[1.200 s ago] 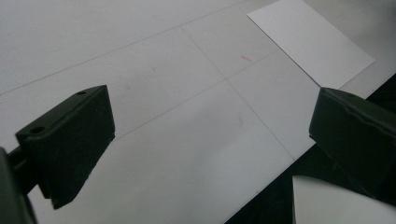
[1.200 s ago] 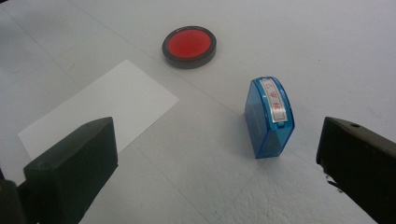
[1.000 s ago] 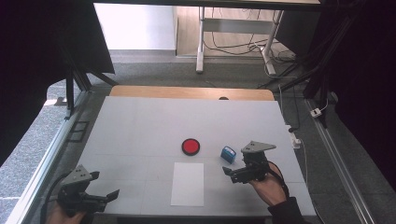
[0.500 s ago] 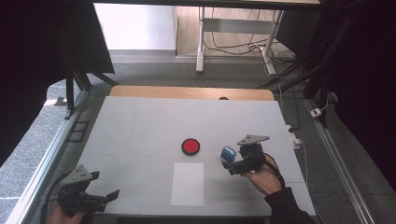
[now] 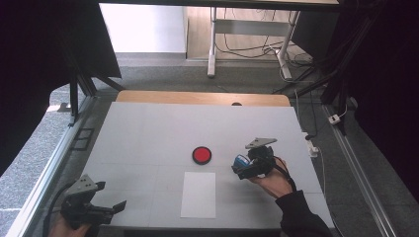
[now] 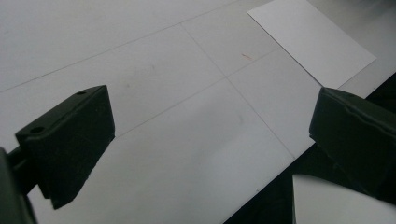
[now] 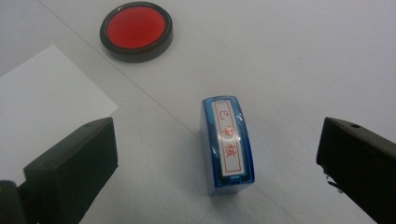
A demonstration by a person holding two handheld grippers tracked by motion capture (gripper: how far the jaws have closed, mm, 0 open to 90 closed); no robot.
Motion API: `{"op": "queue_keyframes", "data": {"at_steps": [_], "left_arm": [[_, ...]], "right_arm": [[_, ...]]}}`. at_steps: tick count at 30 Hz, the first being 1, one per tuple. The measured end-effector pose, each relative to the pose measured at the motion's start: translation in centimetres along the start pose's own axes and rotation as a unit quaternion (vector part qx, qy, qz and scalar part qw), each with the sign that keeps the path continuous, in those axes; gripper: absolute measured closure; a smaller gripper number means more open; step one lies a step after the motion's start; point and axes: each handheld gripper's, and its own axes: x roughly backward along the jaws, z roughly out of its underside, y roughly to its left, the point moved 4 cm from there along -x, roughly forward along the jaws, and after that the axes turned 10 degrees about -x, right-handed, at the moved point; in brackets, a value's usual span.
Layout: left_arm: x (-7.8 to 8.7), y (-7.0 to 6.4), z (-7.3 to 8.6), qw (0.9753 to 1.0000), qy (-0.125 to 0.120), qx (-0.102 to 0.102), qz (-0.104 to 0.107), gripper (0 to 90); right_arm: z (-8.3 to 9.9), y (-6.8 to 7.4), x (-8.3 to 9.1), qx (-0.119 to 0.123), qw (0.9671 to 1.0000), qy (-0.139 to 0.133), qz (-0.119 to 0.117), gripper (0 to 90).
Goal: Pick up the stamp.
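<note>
Straddling a blue stamp [image 7: 228, 149] with white red-lettered label, right gripper [image 7: 219, 172] spread wide, untouching.

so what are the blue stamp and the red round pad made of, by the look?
Blue stamp: looks like translucent glossy plastic, with light edges glinting, and a white printed label on top. Red round pad: a dark, smooth rim, likely plastic, around a matte red face, possibly an ink pad; the fill is hard to tell. The right tool straddles the stamp, jaws open.
</note>
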Motion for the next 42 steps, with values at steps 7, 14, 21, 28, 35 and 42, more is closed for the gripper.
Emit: {"op": "queue_keyframes", "data": {"at_steps": [7,14,21,28,35,42], "left_arm": [[-0.01,0.01,0.01,1.0000,0.000,0.001,0.000,0.4],[-0.03,0.01,0.00,1.0000,0.001,0.000,0.001,0.4],[-0.04,0.02,0.00,1.0000,0.002,0.000,0.002,0.4],[-0.04,0.02,0.00,1.0000,0.002,0.000,0.002,0.4],[-0.02,0.01,0.01,1.0000,0.002,-0.001,0.001,0.3],[-0.03,0.01,0.00,1.0000,0.001,0.000,0.002,0.3]], "right_arm": [[-0.09,-0.43,-0.43,0.016,0.9997,0.015,0.007,16.0],[-0.31,-0.90,-0.11,0.008,0.9995,0.026,-0.013,41.8],[-0.45,-0.80,-0.20,0.012,0.9987,0.040,-0.027,58.0],[-0.61,-0.93,-0.32,0.019,0.9984,0.047,-0.025,71.0],[-0.59,-0.89,-0.25,0.027,0.9982,0.049,-0.022,71.3],[-0.78,-0.69,0.43,0.026,0.9987,0.038,-0.024,71.4]]}}
